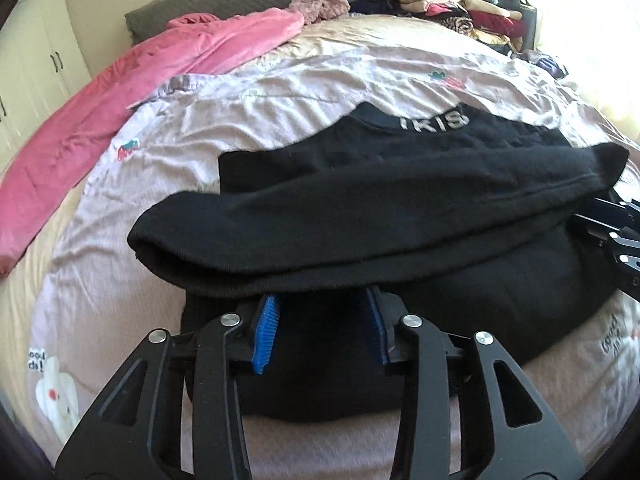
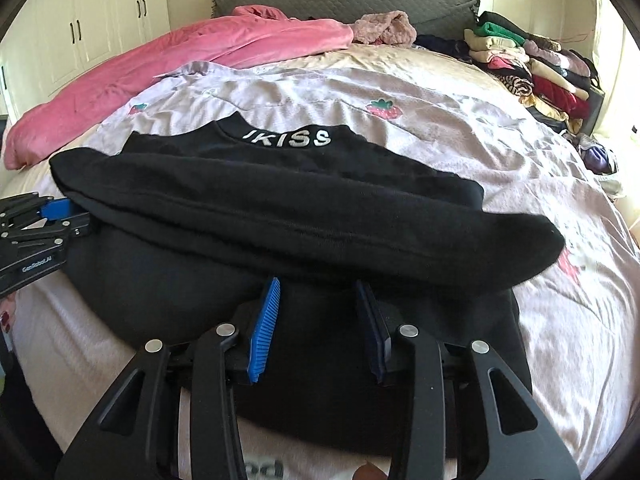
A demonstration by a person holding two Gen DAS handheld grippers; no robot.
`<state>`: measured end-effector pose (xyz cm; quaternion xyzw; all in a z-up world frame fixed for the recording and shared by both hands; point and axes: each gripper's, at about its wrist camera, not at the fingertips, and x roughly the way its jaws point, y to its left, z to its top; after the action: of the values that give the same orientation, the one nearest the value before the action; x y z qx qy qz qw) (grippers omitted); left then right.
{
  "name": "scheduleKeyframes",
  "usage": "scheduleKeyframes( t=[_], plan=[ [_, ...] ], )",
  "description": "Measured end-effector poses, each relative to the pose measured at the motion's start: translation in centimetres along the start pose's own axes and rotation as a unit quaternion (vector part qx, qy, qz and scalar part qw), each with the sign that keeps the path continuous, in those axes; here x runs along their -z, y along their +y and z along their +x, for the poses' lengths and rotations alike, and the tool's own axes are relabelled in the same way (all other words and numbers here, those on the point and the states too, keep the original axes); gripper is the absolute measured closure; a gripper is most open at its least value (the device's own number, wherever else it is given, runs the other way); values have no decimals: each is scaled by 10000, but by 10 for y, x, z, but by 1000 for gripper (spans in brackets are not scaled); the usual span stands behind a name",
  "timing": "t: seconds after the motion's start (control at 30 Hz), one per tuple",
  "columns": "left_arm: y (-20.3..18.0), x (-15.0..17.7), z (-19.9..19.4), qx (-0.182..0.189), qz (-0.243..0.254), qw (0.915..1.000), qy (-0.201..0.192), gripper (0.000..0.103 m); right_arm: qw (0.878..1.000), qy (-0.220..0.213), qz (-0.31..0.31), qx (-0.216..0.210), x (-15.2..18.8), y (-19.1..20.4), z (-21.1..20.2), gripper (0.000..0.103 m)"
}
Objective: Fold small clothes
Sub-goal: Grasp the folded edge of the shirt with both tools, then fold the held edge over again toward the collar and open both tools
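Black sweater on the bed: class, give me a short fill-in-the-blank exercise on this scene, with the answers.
1. The black sweater has the white letters ____ at its collar.
2. The long blanket beyond it is ____ in colour.
3. The stack of folded clothes lies near the ____ corner of the bed in the right wrist view.
4. The bed sheet is printed with ____.

Answers: KISS; pink; far right; strawberries

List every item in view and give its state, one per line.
black sweater: flat on bed, sleeves folded across.
left gripper: jaws apart, over sweater hem.
right gripper: jaws apart, over sweater hem.
pink blanket: rumpled.
clothes pile: folded, stacked.
bedsheet: wrinkled.
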<state>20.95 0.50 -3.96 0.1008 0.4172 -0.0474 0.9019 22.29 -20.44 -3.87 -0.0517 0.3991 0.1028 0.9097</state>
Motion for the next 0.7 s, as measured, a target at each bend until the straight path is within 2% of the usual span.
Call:
scheduleKeyframes(
  t=[0.2,0.3,0.43,0.53,0.7],
  plan=[
    [17,-24,19,8,-382,9993,54,67,9998,-33,190,55,-25,-13,15,66],
    [32,-47,30,21,-848,9964,99,67,9995,-31,285,107,-41,-20,20,65],
    [48,-65,37,260,-1463,9889,26,66,9991,-56,377,209,-61,-30,23,64],
    [62,-63,35,362,-1783,9831,-216,60,9982,-126,507,288,-75,-42,23,60],
    [85,-59,28,275,-1899,9808,-342,60,9962,-241,697,461,-83,-61,16,56]
  ],
)
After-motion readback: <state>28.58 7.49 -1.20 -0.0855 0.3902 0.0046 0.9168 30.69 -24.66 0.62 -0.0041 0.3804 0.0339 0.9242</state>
